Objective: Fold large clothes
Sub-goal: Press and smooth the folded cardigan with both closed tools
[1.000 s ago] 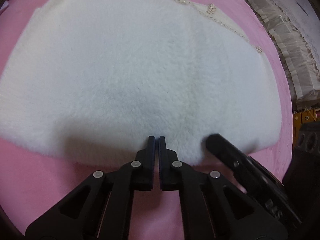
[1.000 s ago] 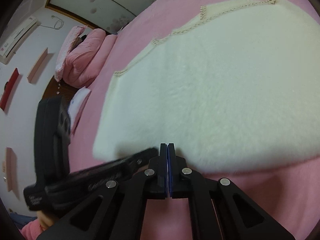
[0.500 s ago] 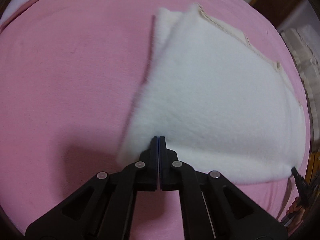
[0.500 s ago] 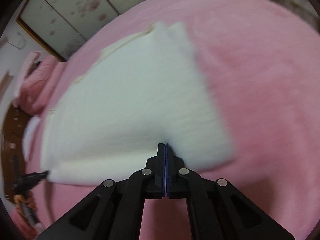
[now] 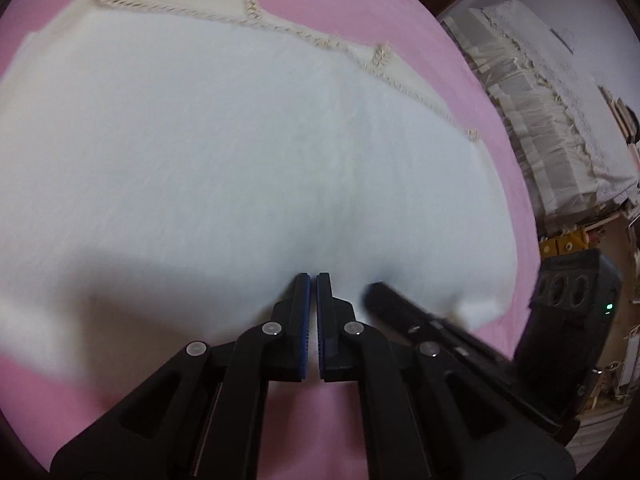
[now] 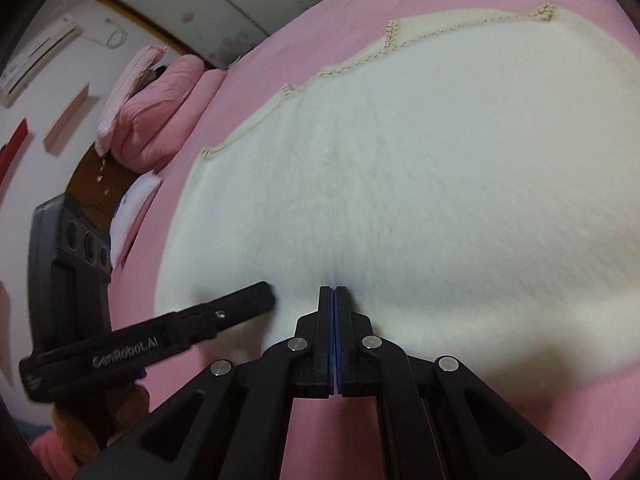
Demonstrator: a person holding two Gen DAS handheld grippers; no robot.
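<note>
1. Looking through the left wrist camera: the left gripper [image 5: 313, 280] has its blue-padded jaws pressed together at the near hem of the white fleece garment [image 5: 248, 152], and whether a pinch of pile sits between the pads I cannot tell. The garment lies flat on the pink bed cover [image 5: 120, 408], spreading straight ahead of the tool, with its long axis running side to side across the view and its crochet-trimmed edge [image 5: 304, 36] on the far side. The right gripper [image 5: 390, 300] comes in from the lower right, its tip on the same near hem just beside the left one

2. Looking through the right wrist camera: the right gripper [image 6: 333, 292] is likewise closed tight at the near hem, with the garment [image 6: 420, 176] stretching away ahead and to the right. The left gripper [image 6: 256, 296] enters from the left, close alongside. Both tools sit near the middle of the hem, so neither is clearly nearer; my judgement is that the next fold must carry this near edge toward the trimmed far edge [image 6: 460, 32]
</note>
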